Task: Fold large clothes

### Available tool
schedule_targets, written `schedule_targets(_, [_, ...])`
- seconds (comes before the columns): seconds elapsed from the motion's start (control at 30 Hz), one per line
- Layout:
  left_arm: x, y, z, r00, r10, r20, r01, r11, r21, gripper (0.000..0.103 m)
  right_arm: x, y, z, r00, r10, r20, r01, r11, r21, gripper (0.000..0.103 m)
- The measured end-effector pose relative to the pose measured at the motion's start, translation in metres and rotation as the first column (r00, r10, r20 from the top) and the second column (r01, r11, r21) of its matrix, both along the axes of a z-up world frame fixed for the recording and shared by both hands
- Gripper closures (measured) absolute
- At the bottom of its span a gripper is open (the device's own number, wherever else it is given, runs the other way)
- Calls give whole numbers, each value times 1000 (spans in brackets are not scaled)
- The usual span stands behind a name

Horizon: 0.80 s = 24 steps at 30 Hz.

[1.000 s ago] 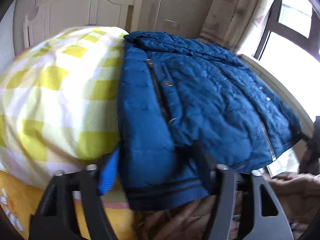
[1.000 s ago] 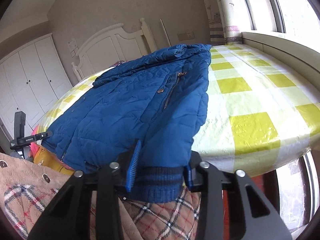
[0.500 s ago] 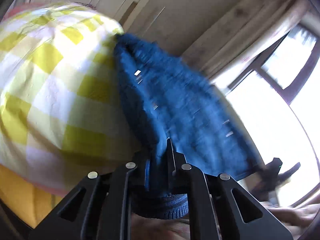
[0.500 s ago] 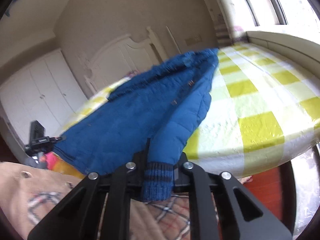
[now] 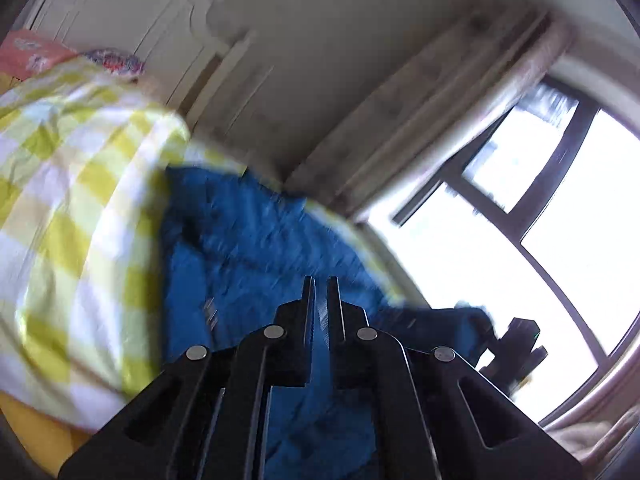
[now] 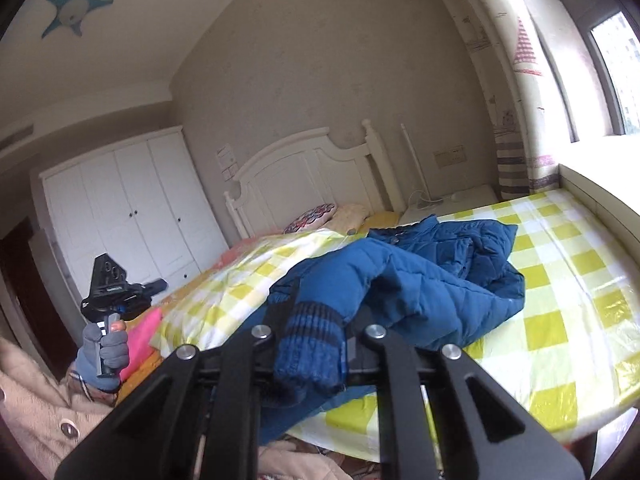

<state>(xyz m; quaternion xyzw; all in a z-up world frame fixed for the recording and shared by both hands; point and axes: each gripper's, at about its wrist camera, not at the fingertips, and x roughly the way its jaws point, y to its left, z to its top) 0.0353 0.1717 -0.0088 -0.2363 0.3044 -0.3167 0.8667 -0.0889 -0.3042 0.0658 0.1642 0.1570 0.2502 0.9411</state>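
A blue quilted jacket [image 6: 420, 280] lies bunched on the yellow-checked bed [image 6: 560, 280]. My right gripper [image 6: 314, 320] is shut on its ribbed striped cuff [image 6: 310, 344] and holds it up over the bed's near edge. In the left wrist view, which is blurred, my left gripper [image 5: 319, 300] is shut on the jacket's hem, with blue fabric [image 5: 248, 248] between and below the fingers. The jacket's near end is lifted and doubled toward the headboard. The left gripper also shows in the right wrist view [image 6: 120, 292], held by a gloved hand.
A white headboard [image 6: 312, 168] and pillows [image 6: 316, 216] stand at the far end. A white wardrobe [image 6: 128, 208] is at the left. A window [image 5: 540, 220] with curtain and sill runs along the bed's right side. My beige coat [image 6: 36, 412] is close below.
Both grippers closed on the jacket's lower hem and cuff, then rose and moved forward. The flat jacket is now lifted and bunched toward the headboard.
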Motion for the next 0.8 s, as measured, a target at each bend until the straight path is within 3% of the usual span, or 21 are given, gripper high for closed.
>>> schedule_targets(0.07, [-7, 3, -29, 997, -13, -82, 18, 998, 63, 97, -6, -2, -10, 1000, -23, -11, 22, 999, -34, 90])
schedule_targets(0.13, [-21, 13, -66, 983, -15, -184, 27, 998, 63, 88, -9, -10, -21, 998, -39, -41, 39, 999, -4, 90])
schedule_targets(0.23, [-38, 21, -104, 961, -27, -274, 44, 997, 57, 86, -15, -20, -34, 995, -68, -77, 68, 998, 0, 89])
schedule_targets(0.27, [-45, 21, -115, 954, -23, -298, 49, 996, 79, 75, -15, -21, -37, 993, -75, -87, 75, 997, -2, 89])
schedule_targets(0.3, [-49, 18, -126, 947, -25, -320, 61, 993, 103, 28, -18, -23, -39, 993, -77, -91, 77, 997, 0, 89])
schedule_targets(0.33, [-48, 16, -133, 942, -36, -333, 71, 993, 95, 4, -19, -24, -40, 993, -77, -93, 77, 997, 2, 89])
schedule_targets(0.4, [-47, 12, -152, 930, -114, -348, 112, 993, -24, 4, -16, -24, -43, 993, -77, -93, 77, 997, 2, 89])
schedule_targets(0.47, [-43, 11, -160, 923, -140, -357, 96, 986, -139, 4, -17, -22, -43, 992, -80, -96, 80, 997, -4, 89])
schedule_targets(0.53, [-38, -1, -166, 911, -185, -369, 136, 979, -155, 4, -21, -18, -42, 992, -83, -90, 82, 996, -20, 89])
schedule_targets(0.57, [-34, -10, -174, 893, -209, -400, 166, 976, -140, 4, -22, -18, -42, 993, -82, -89, 81, 997, -20, 89])
schedule_targets(0.6, [-30, -19, -188, 851, -247, -463, 194, 968, -160, 7, -22, -19, -43, 992, -81, -93, 80, 997, -15, 89])
schedule_targets(0.63, [-28, -20, -197, 838, -262, -480, 182, 961, -206, 14, -21, -21, -44, 992, -82, -96, 81, 997, -13, 89])
schedule_targets(0.67, [-28, -17, -202, 842, -269, -467, 161, 952, -259, 39, -22, -20, -45, 992, -82, -98, 81, 997, -13, 89])
schedule_targets(0.7, [-29, -13, -201, 851, -259, -457, 136, 949, -284, 48, -22, -20, -46, 992, -80, -99, 79, 997, -13, 89])
schedule_targets(0.73, [-33, -9, -192, 877, -242, -415, 121, 947, -296, 69, -23, -20, -46, 992, -79, -101, 78, 997, -14, 89])
schedule_targets(0.77, [-38, -7, -176, 906, -236, -352, 130, 945, -300, 78, -23, -19, -46, 991, -81, -102, 80, 997, -17, 89])
schedule_targets(0.8, [-43, -5, -157, 931, -223, -290, 131, 943, -307, 80, -23, -17, -46, 991, -85, -99, 83, 996, -19, 89])
